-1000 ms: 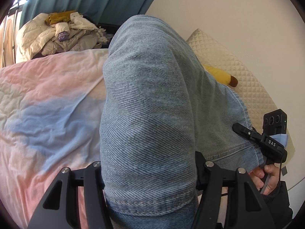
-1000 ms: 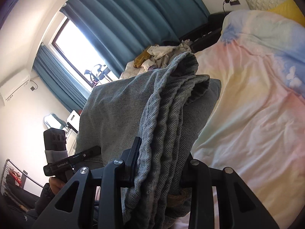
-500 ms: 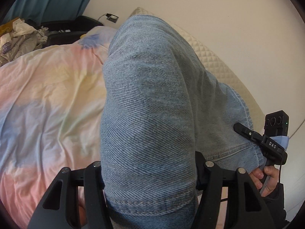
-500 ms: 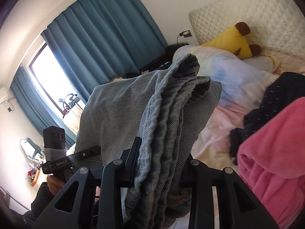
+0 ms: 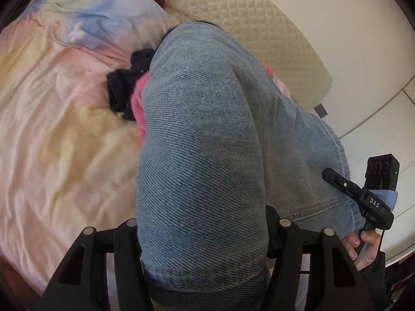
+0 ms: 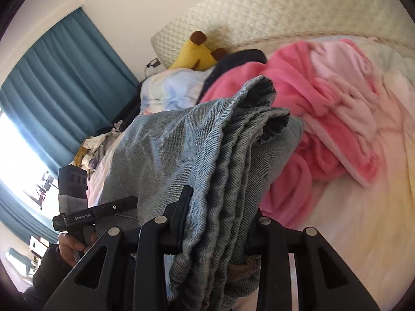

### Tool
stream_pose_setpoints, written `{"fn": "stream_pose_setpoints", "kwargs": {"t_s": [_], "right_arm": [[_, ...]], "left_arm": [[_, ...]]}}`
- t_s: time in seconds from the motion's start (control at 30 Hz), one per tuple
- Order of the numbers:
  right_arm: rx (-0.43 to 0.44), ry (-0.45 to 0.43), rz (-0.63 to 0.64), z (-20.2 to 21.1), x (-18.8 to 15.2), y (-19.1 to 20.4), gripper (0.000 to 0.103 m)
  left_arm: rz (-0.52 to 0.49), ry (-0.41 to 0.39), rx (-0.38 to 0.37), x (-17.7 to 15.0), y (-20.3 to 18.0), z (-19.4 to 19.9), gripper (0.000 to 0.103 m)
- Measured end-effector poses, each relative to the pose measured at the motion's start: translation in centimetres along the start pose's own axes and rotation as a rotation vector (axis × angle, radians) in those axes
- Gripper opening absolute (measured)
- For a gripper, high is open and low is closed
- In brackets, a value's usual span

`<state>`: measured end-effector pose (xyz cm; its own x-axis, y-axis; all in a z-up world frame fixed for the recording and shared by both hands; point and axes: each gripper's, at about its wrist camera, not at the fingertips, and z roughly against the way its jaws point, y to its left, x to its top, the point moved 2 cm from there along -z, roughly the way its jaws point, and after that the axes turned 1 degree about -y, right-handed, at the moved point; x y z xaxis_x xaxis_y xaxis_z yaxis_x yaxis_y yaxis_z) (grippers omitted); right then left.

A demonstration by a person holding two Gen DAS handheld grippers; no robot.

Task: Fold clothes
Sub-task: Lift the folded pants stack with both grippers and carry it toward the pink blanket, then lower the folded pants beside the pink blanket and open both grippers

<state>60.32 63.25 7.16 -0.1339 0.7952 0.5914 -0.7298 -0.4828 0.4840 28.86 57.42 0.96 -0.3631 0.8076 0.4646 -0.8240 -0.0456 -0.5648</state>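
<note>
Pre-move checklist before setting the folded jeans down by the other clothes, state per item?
1. Left hand-held gripper clamped on the folded jeans: ok.
2. Right hand-held gripper clamped on the stacked layers: ok.
3. Fold holding together: ok, layers lie bunched but aligned at the right gripper's end.
4. Drop spot: not ok for a bare patch straight ahead; the pink garment and dark garment lie ahead of the jeans.
5. Bare duvet available to the left: ok.
6. Underside of the jeans, any hanging leg: cannot tell.
</note>
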Motion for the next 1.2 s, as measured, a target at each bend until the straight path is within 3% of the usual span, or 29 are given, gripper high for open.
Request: {"fn": "stream_pose_setpoints", "kwargs": {"t_s": [0.1, 0.23, 0.33, 0.5, 0.7, 0.9, 0.97, 1.07, 1.2], "right_arm": [[-0.026, 0.040, -0.082, 0.0, -2.9, -3.9, 0.031], [-0.054, 0.157, -0.164, -1.8, -7.3, -7.9, 0.031], [-0.063, 0.211, -0.250, -3.2, -10.2, -9.7, 0.032], [-0.052, 0.273, -0.397, -6.1, -13.6, -13.5, 0.039], [-0.094, 0.276, -0.351, -5.2, -13.2, -13.3, 0.043], [-0.164, 0.321, -0.351, -2.9, -12.0, -13.0, 0.055], [-0.179, 0.325, -0.353, -1.7, -11.5, -12.9, 0.068], [-0.246, 0.270, -0.311, 1.2, -9.9, -12.1, 0.076], [-0.289, 0.207, -0.234, 3.8, -7.8, -10.2, 0.076]], "left_arm": [[-0.014, 0.082, 0.021, -2.7, -1.6, -3.5, 0.061], [-0.033, 0.156, 0.083, -6.0, -2.3, -6.4, 0.061], [-0.050, 0.195, 0.130, -6.7, -1.1, -8.1, 0.061], [-0.046, 0.223, 0.124, -7.3, 0.1, -9.2, 0.063], [-0.062, 0.214, 0.136, -7.7, -0.6, -8.6, 0.065], [-0.047, 0.235, 0.159, -8.0, -1.1, -7.4, 0.068], [-0.025, 0.231, 0.157, -7.7, -0.9, -6.5, 0.068], [-0.009, 0.206, 0.160, -7.7, -0.8, -4.4, 0.068], [-0.017, 0.133, 0.208, -7.1, -0.7, -0.5, 0.068]]}}
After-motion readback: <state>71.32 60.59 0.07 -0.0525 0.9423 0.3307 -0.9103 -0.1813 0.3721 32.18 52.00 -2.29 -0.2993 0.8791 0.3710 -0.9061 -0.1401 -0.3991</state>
